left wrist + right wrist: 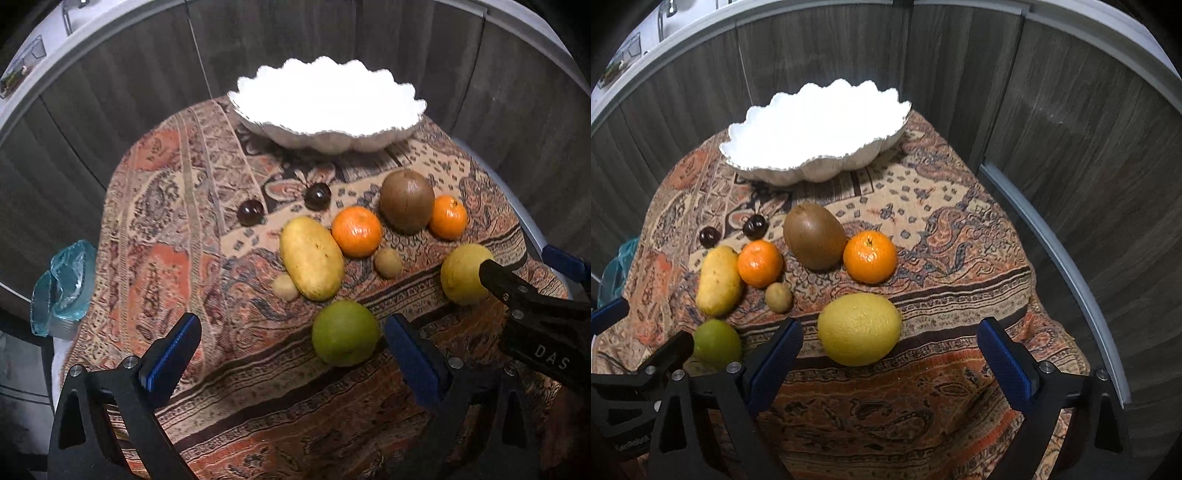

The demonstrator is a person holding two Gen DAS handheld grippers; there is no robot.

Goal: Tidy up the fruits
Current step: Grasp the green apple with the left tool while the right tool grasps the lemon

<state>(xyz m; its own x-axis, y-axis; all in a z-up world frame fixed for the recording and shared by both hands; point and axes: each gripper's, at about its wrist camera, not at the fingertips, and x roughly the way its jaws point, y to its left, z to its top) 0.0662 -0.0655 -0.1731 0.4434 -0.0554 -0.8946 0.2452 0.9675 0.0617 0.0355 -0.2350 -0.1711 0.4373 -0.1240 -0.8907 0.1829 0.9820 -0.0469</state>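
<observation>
A white scalloped bowl (327,107) (816,129) stands empty at the far side of a patterned cloth. Before it lie fruits: a green apple (345,332) (716,343), a yellow lemon (465,273) (859,328), a yellow mango (311,257) (719,281), two mandarins (356,231) (447,217), a big brown kiwi (407,201) (814,236), small kiwis (388,263) (285,288) and two dark cherries (250,212) (317,196). My left gripper (291,339) is open, the apple just inside its right finger. My right gripper (890,347) is open above the cloth with the lemon between its fingers, apart from both.
The cloth (184,229) covers a small round table with wooden panels behind it. A blue-green glass piece (62,288) sits off the table's left edge. The right gripper's arm (535,306) reaches in beside the lemon in the left wrist view.
</observation>
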